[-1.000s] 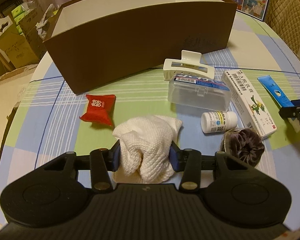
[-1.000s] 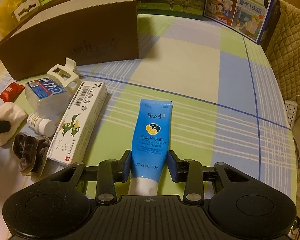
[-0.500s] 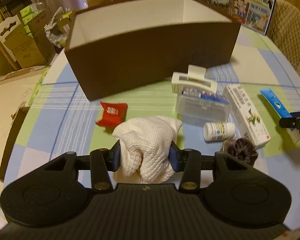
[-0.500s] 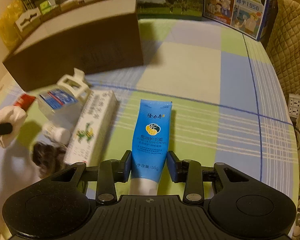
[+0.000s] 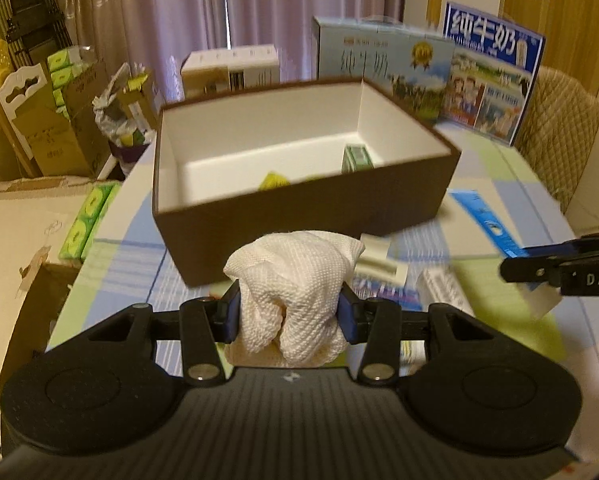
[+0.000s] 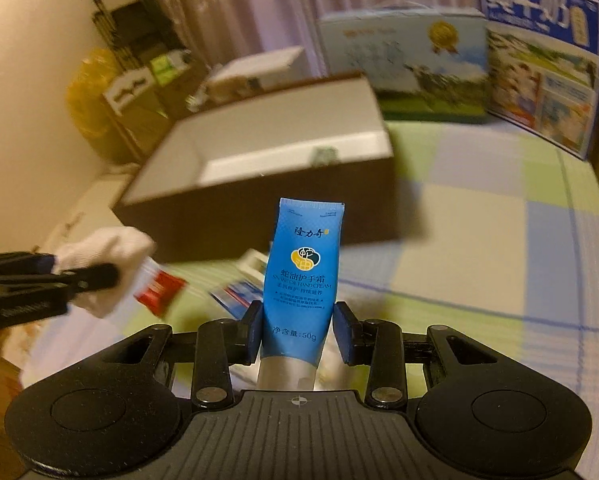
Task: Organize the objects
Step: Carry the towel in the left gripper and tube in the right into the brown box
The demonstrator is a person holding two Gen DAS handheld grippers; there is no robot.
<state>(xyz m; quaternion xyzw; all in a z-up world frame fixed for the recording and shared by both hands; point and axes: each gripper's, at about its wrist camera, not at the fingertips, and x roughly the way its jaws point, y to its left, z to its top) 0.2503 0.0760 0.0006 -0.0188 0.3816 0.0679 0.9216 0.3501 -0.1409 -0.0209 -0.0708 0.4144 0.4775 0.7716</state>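
One blue hand-cream tube (image 6: 303, 276) upright lengthwise in right tool (image 6: 295, 332), crimped end up

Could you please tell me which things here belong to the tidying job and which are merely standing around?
Job: white cloth in left gripper; blue hand cream tube in right gripper; brown box.

Around: milk cartons; cardboard boxes.

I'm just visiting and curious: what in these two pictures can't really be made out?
- Yellow-green item inside the brown cardboard box, left wrist view: cut off by the box's front wall.
- Items on the table behind the white cloth, left wrist view: blurred and partly covered.
- Cap end of the blue hand cream tube, right wrist view: hidden by the gripper body.
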